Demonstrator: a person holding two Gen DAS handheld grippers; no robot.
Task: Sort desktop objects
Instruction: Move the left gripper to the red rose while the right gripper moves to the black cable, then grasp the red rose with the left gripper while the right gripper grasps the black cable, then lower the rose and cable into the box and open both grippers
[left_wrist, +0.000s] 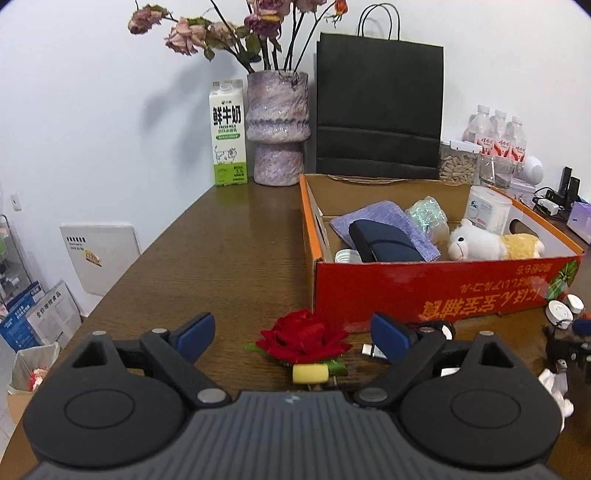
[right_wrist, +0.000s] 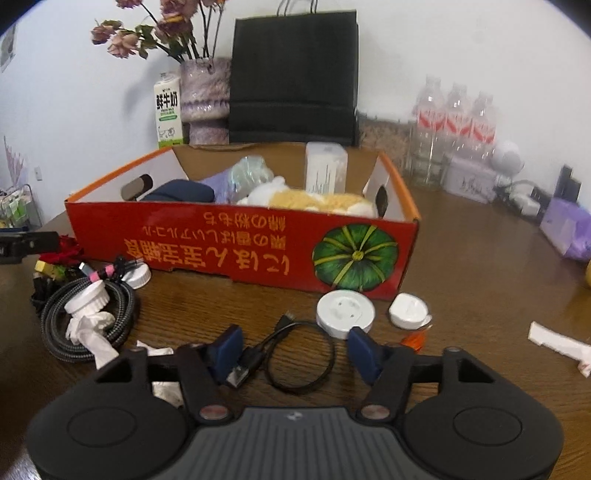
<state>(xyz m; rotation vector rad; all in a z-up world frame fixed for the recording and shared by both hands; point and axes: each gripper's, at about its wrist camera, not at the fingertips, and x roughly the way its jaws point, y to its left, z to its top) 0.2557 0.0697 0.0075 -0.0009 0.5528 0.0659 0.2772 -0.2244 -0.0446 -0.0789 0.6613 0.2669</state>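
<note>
My landmark is the red cardboard box (left_wrist: 424, 284) on the wooden table (left_wrist: 221, 258). My left gripper (left_wrist: 295, 338) sits just short of the box's near left corner, its blue pads wide apart and touching nothing. The red fabric rose (left_wrist: 303, 338) lies on the table between those pads, right in front of the box's near wall, with a small yellow cylinder (left_wrist: 309, 373) at its stem end, nearer to me. Beside the right-hand pad lies a silver USB plug (left_wrist: 373, 350).

My right gripper (right_wrist: 297, 354) is in front of the box's long printed wall, near the end with the green pumpkin picture. Its pads stand partly apart, and no pad is pressed on anything. A thin black USB cable (right_wrist: 295, 354) lies looped on the table between them, its plug close by the left-hand pad; I cannot tell whether they touch. The round white disc (right_wrist: 345, 314) rests just beyond the right-hand pad, close to the box wall, with a smaller white cap (right_wrist: 408, 310) next to it. A coiled braided cable (right_wrist: 74, 325) lies off the box's left end.

Inside the box are a plush toy (left_wrist: 480, 243), a dark blue case (left_wrist: 384, 243) and a purple cloth (left_wrist: 373, 218).
</note>
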